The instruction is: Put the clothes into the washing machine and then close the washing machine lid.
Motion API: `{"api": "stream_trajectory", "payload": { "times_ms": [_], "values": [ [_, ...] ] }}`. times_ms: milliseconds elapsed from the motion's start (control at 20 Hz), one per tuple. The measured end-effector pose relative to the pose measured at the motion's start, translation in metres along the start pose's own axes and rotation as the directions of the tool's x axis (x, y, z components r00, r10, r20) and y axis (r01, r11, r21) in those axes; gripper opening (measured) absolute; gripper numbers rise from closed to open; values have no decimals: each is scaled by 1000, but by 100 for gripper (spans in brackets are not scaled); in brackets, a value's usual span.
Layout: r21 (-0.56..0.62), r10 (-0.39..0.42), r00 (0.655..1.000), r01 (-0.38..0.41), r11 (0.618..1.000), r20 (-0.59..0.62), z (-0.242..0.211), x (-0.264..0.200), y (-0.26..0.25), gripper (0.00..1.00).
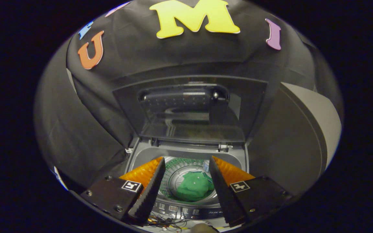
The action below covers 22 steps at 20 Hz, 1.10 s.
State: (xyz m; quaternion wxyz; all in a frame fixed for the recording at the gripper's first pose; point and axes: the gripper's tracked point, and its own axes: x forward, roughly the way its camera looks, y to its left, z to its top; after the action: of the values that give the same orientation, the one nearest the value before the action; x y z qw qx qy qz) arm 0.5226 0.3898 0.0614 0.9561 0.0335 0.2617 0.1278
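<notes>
Green cloth (194,190) lying in the drum of the washing machine (186,155), lid (189,110) standing open.

The gripper (186,166) is hovering above the drum, its fingers (149,191) spreading wide apart and gripping nothing; the cloth is sitting below, between them, with the raised lid beyond.
</notes>
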Motion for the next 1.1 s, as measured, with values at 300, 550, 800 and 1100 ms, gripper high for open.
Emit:
{"api": "stream_trajectory", "payload": {
  "times_ms": [300, 550, 800, 1100],
  "values": [
    [11, -18, 996, 18, 1000, 86, 65, -3, 7, 85],
    [20, -40, 990, 38, 999, 136, 118, 7, 16, 85],
    [14, -94, 983, 93, 996, 158, 162, 27, 18, 85],
    [-10, -153, 983, 154, 988, 103, 179, 70, 24, 86]
  ]
}}
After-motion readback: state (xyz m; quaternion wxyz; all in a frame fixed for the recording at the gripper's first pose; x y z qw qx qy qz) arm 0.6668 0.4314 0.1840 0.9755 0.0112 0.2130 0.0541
